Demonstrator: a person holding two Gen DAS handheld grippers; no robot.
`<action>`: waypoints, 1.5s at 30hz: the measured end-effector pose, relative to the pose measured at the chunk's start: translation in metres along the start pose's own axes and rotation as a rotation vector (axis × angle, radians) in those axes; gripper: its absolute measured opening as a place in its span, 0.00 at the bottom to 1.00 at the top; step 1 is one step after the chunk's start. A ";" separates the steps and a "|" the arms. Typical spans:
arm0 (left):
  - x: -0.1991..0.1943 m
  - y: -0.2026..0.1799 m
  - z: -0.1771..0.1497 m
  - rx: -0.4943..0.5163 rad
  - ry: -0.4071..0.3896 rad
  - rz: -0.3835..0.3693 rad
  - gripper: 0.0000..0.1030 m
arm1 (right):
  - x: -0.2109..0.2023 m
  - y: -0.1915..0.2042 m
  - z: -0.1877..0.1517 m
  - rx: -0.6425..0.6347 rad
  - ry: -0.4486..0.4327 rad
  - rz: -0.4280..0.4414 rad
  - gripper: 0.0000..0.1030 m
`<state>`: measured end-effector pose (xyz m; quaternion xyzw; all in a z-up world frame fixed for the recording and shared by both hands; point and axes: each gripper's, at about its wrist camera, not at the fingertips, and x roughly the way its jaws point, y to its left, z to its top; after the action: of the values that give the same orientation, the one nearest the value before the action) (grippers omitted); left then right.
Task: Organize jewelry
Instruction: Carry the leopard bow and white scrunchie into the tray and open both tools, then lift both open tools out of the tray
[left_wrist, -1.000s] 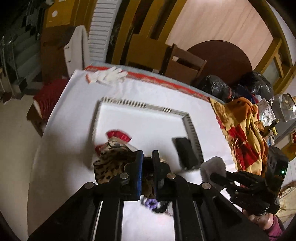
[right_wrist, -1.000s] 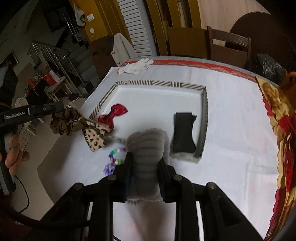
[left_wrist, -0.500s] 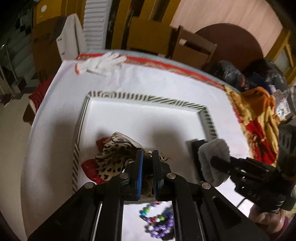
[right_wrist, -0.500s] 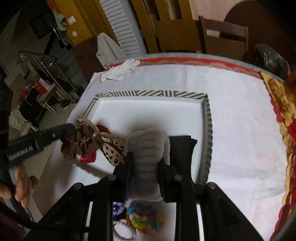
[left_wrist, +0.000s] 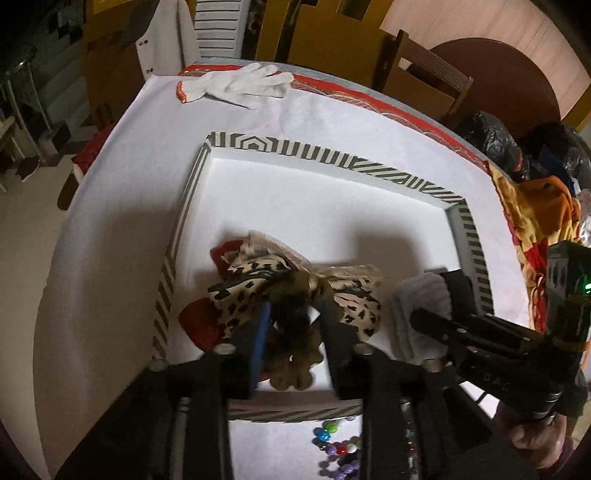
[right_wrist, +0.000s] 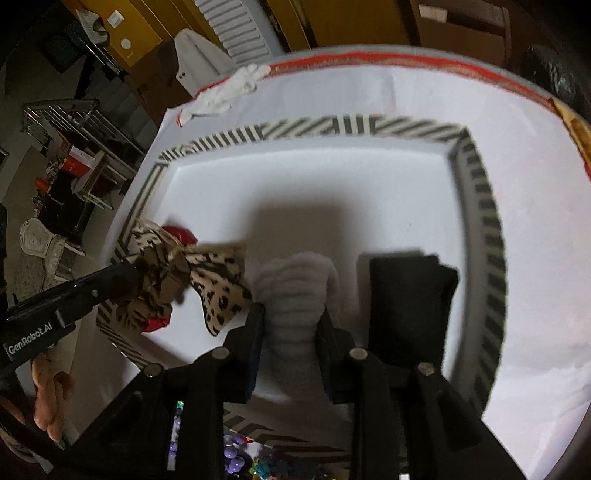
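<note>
Now, left gripper (left_wrist: 291, 325): jaws parted around one leopard-print bow (left_wrist: 295, 291)
Right gripper (right_wrist: 291, 321): clamped on one grey scrunchie (right_wrist: 295, 291)
Tray (right_wrist: 480, 206): one red bow (left_wrist: 199, 317), one black bow (right_wrist: 406, 299)

You have a table (left_wrist: 110, 229) covered in a white cloth, with a red patterned band along its far edge. Lying directly on it are a white work glove (left_wrist: 236, 83) near the far left corner, the shallow white tray (left_wrist: 332, 157) with its black-and-white striped rim in the middle, and a yellow, orange and red patterned cloth (left_wrist: 532, 210) along the right side. Coloured bead jewelry (left_wrist: 338, 448) sits on the cloth just in front of the tray's near rim.
</note>
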<state>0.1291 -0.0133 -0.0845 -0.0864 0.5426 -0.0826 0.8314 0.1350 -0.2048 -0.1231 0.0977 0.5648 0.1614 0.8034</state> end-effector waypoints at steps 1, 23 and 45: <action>-0.001 -0.001 -0.001 0.002 -0.004 0.002 0.23 | 0.000 -0.001 -0.001 0.001 -0.007 0.006 0.33; -0.075 -0.029 -0.026 0.061 -0.170 0.078 0.25 | -0.109 0.025 -0.028 -0.017 -0.230 -0.037 0.67; -0.127 -0.045 -0.068 0.133 -0.291 0.115 0.25 | -0.169 0.056 -0.081 -0.061 -0.350 -0.085 0.72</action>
<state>0.0141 -0.0311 0.0118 -0.0109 0.4138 -0.0570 0.9085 -0.0019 -0.2168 0.0159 0.0758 0.4147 0.1248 0.8982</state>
